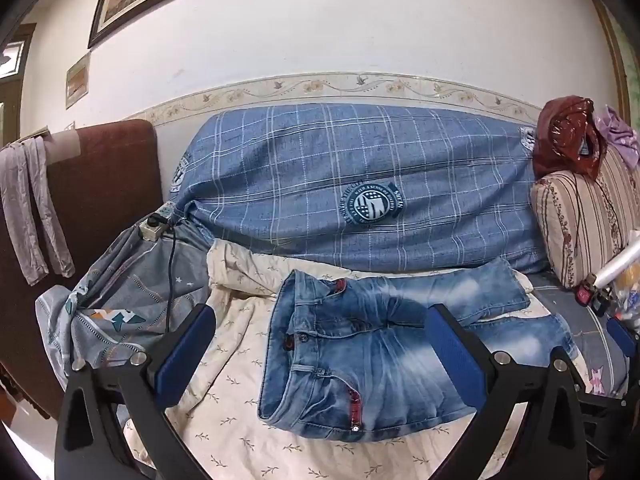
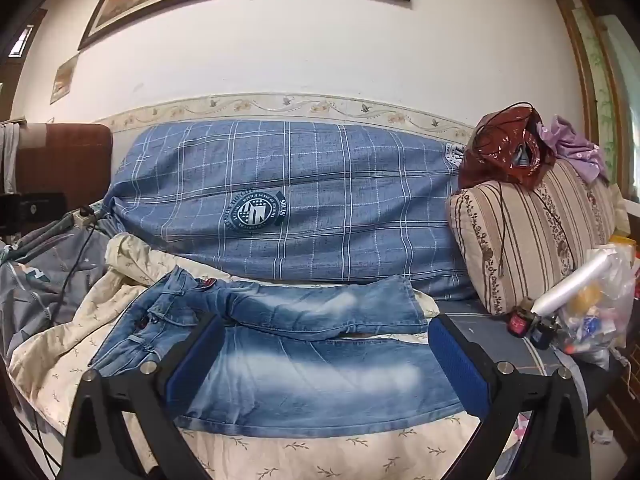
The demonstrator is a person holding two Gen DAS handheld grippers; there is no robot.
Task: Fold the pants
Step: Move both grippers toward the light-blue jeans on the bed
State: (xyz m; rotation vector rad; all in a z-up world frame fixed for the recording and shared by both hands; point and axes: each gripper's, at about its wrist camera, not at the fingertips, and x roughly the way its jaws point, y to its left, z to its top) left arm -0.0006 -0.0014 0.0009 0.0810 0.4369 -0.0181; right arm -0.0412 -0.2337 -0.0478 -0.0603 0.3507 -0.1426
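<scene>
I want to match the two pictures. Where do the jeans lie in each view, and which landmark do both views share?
Left wrist view: the jeans lie at centre and lower right on the cream sheet, waistband to the left.
Right wrist view: the jeans fill the lower centre, waistband at left, legs running right.
Shared landmark: the round badge on the blue checked cover behind the jeans.
</scene>
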